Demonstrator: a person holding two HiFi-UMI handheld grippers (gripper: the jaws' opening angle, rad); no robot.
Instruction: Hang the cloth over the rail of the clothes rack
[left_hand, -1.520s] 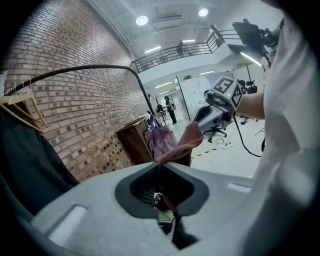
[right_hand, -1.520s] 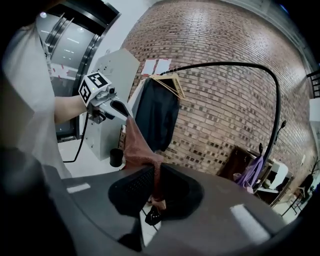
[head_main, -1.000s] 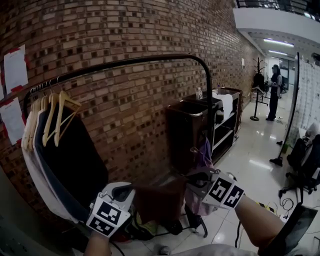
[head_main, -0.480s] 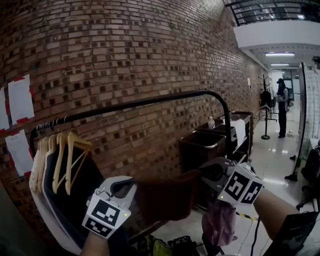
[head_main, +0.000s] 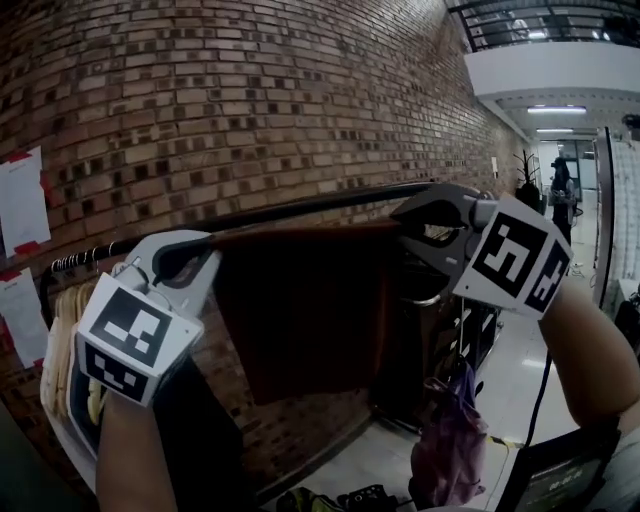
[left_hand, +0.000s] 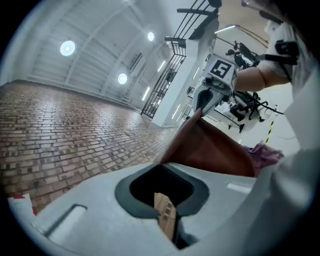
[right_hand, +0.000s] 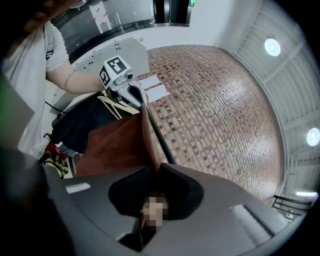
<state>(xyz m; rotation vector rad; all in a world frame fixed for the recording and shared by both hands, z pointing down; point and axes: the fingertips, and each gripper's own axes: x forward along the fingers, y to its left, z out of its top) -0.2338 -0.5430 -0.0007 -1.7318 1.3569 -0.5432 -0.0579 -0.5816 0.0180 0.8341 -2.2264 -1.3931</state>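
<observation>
A rust-brown cloth (head_main: 300, 320) hangs stretched between both grippers, its top edge level with the black rail (head_main: 300, 206) of the clothes rack and just in front of it. My left gripper (head_main: 203, 244) is shut on the cloth's left top corner, and my right gripper (head_main: 402, 229) is shut on the right top corner. In the left gripper view the cloth (left_hand: 215, 150) runs from my jaws to the right gripper (left_hand: 206, 100). The right gripper view shows the cloth (right_hand: 117, 145) beside the rail (right_hand: 161, 142), with the left gripper (right_hand: 131, 94) at its far end.
Wooden hangers with dark and light garments (head_main: 62, 360) hang at the rail's left end. A dark cart (head_main: 440, 330) and a purple garment (head_main: 450, 440) stand behind the cloth at the right. Papers (head_main: 20, 200) are stuck on the brick wall. A person (head_main: 560, 180) stands far off.
Both grippers have lifted the stretched cloth from waist height up to the level of the rail. The head view has tilted upward with them.
</observation>
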